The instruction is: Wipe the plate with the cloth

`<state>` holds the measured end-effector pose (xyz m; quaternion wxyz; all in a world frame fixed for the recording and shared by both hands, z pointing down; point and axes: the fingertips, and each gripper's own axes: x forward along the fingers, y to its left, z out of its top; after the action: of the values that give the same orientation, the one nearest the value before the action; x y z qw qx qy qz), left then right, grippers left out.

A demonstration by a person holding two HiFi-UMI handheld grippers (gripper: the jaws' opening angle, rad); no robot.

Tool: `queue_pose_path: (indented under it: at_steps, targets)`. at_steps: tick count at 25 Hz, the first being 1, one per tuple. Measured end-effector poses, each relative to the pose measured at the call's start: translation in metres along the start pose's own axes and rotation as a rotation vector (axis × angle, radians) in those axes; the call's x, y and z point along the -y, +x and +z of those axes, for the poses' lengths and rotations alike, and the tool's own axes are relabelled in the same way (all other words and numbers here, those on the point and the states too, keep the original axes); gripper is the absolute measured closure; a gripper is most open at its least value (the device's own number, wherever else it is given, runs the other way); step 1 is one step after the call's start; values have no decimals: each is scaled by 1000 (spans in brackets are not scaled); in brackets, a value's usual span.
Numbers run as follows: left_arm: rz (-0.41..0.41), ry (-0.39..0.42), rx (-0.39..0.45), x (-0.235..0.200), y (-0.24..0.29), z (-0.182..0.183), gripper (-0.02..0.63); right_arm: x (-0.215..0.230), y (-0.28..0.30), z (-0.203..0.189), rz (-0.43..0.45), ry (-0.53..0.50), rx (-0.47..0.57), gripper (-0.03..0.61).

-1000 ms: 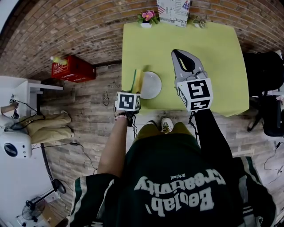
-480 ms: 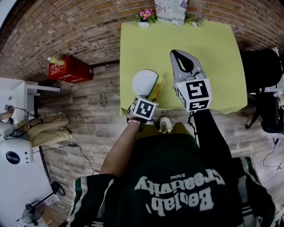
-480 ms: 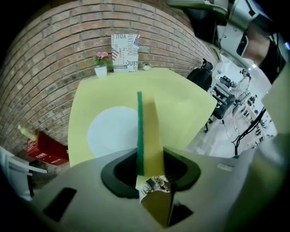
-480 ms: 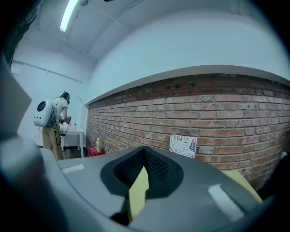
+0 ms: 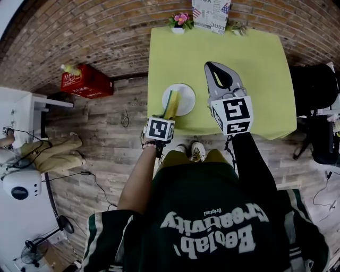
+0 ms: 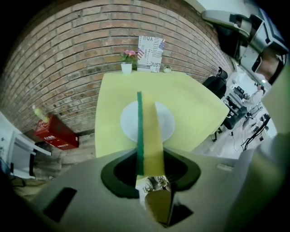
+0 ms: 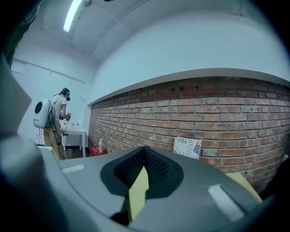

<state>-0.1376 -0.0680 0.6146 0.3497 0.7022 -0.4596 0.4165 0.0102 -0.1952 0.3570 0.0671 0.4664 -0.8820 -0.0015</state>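
My left gripper point(image 5: 167, 117) has its jaws clamped on the cloth point(image 5: 171, 104), a yellow pad with a green strip along one edge. In the left gripper view point(image 6: 147, 158) the cloth point(image 6: 150, 131) stands on edge between the jaws, green side to the left, and reaches forward over the middle of the plate point(image 6: 167, 122). From the head view the cloth covers the left-of-centre part of the white plate point(image 5: 185, 97). I cannot tell whether it presses on the plate or hangs just above it. The plate sits on the yellow-green table point(image 5: 255, 58), near the front edge on the left side.

My right gripper point(image 5: 211, 67) is held over the table to the right of the plate, well clear of it. Its own view point(image 7: 144, 152) shows the jaws brought together at the tips with nothing between them, pointing at the brick wall point(image 7: 217, 108).

At the far edge of the table stand a small flower pot point(image 5: 180, 21) and a printed sign point(image 5: 211, 13). A red crate point(image 5: 85, 81) rests on the floor to the left of the table, against the wall
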Motion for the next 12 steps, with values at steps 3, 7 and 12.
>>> queue_pose_path:
  at_steps: [3,7,12]
  targets:
    - [28,-55,0,-20,-5,-11,477,-4,1,0,11,-2,2,566]
    - [72,-78,-9,-37,-8,-21,477,-7,2,1,18,-3,1,566]
    - [47,-70,5,-28,-13,-18,477,-12,2,1,25,-4,3,566]
